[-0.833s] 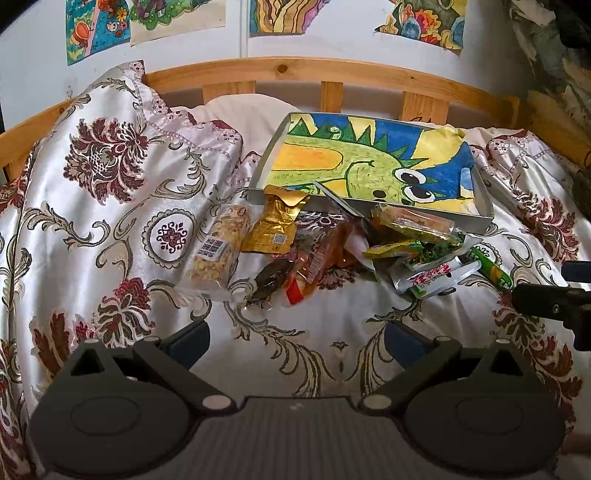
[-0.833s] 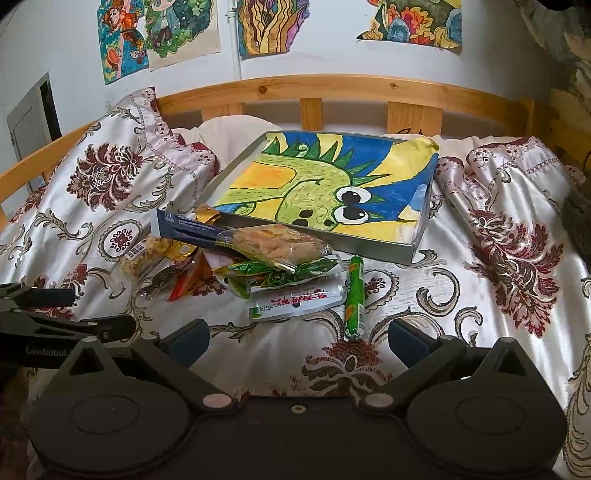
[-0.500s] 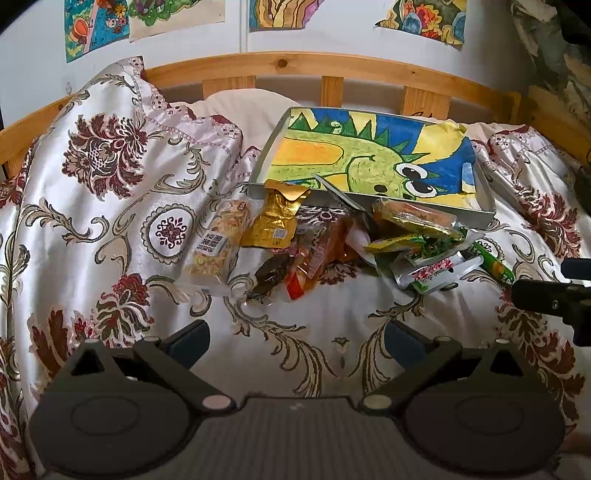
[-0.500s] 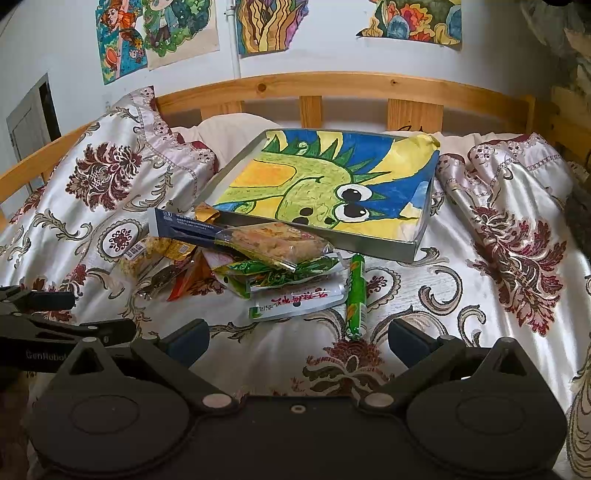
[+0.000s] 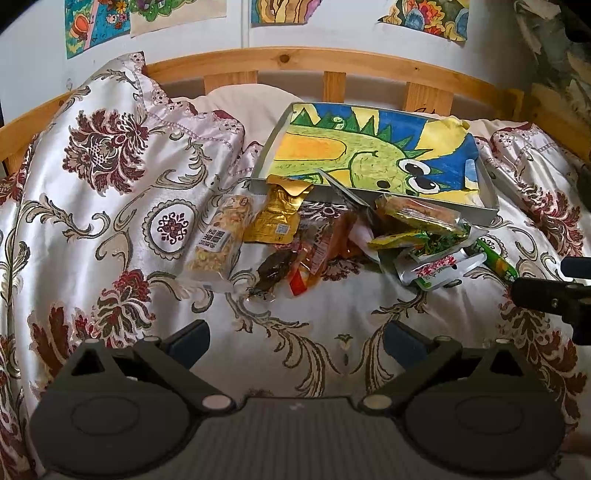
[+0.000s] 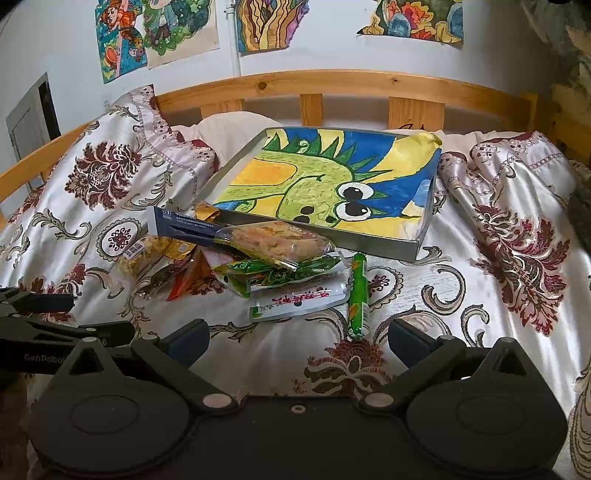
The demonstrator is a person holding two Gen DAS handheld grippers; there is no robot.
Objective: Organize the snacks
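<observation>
A pile of snack packets [image 5: 332, 240] lies on the floral bedspread in front of a shallow grey box [image 5: 373, 162] lined with a dinosaur drawing. The pile includes a clear nut bar [image 5: 221, 236], a gold pouch [image 5: 277, 218], a cracker pack [image 6: 273, 243], a white pouch [image 6: 299, 299] and a green stick [image 6: 358, 295]. The box also shows in the right wrist view [image 6: 325, 184]. My left gripper [image 5: 295, 339] is open and empty, short of the pile. My right gripper [image 6: 299, 339] is open and empty, just before the green stick.
A wooden headboard [image 5: 332, 62] runs behind the box, with a pillow [image 5: 258, 107] against it. Drawings hang on the wall [image 6: 159, 33]. The bedspread [image 6: 498, 240] bunches in folds at the right. The left gripper shows at the left edge of the right wrist view [image 6: 44, 321].
Both views have shifted slightly; the pile and box sit a little higher in the left wrist view. Nothing was grasped or moved.
</observation>
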